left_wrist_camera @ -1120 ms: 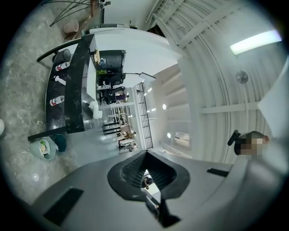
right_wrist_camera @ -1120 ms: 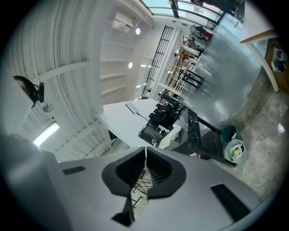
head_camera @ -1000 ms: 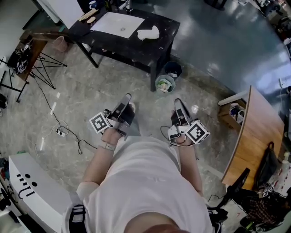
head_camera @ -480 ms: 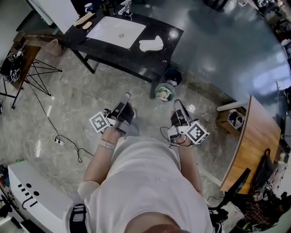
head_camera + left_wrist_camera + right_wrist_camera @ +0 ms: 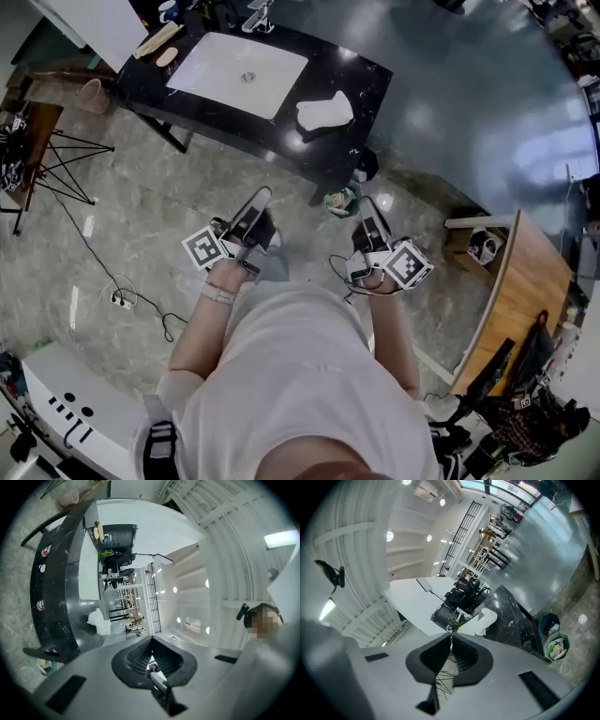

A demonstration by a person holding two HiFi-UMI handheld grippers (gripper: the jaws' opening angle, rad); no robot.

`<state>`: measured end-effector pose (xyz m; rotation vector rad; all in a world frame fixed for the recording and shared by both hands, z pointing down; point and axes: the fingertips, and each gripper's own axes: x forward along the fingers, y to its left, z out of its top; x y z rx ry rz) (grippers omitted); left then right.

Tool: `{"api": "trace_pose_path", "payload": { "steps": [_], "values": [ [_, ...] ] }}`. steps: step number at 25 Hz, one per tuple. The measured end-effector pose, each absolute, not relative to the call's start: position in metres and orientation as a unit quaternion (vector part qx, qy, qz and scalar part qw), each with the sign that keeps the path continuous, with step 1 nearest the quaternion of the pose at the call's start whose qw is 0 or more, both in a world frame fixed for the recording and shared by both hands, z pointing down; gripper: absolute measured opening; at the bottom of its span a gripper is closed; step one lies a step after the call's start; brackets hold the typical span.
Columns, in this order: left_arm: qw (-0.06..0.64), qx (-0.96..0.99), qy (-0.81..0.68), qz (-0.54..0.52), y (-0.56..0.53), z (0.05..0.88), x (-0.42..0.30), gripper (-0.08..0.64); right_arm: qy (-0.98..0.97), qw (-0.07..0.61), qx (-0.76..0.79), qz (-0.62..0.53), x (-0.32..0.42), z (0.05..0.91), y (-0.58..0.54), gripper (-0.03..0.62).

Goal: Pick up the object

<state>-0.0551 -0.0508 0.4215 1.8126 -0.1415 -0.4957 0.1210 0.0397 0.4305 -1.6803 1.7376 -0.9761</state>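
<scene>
– Black table (image 5: pixel 375 84) drawing nearer in the head view over the last second. The person is walking toward it, carrying both grippers out in front of the body.

– Starting at the left. What is the left gripper (image 5: pixel 259 197) doing?

– Travelling with the walk, tips aimed at the table. Its jaws are pressing together with nothing between them, and the left gripper view is showing the same.

– And the thing to pick up?

– Judging it to be the white lump (image 5: pixel 324 111). It is lying on the table's right part, just right of the white basin (image 5: pixel 239 70), with nothing touching it. It is still well apart from both grippers, though the gap is closing.

– Anything in the way?

– A bin (image 5: pixel 342 200) is standing on the floor by the table's near leg. From the head view it is sitting between the two sets of tips.

– Right gripper (image 5: pixel 367 204)?

– Same story: moving forward, jaws closed tight, carrying nothing. Its view is looking over the table edge toward the lump.

– So what is the change telling us?

– The approach is under way and the grasp is not yet started. Whichever gripper is going for the lump needs its jaws opened first. Which one that is, I am not able to tell yet.
</scene>
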Motion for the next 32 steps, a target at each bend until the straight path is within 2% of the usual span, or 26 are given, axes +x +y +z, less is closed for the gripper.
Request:
{"api": "trace_pose_path", "payload": {
  "steps": [12, 22, 32],
  "values": [
    [0.596, 0.781, -0.049, -0.179, -0.181, 0.436, -0.046, 0.006, 0.618, 0.246, -0.643, -0.379, 0.126, 0.437, -0.083, 0.025],
    [0.611, 0.771, -0.068, -0.164, -0.197, 0.456, -0.015, 0.006, 0.616, 0.244, -0.633, -0.4, 0.148, 0.451, -0.105, 0.025],
    [0.609, 0.768, -0.108, -0.166, -0.212, 0.479, 0.036, 0.008, 0.646, 0.209, -0.607, -0.412, 0.196, 0.472, -0.144, 0.025]
  ]
}}
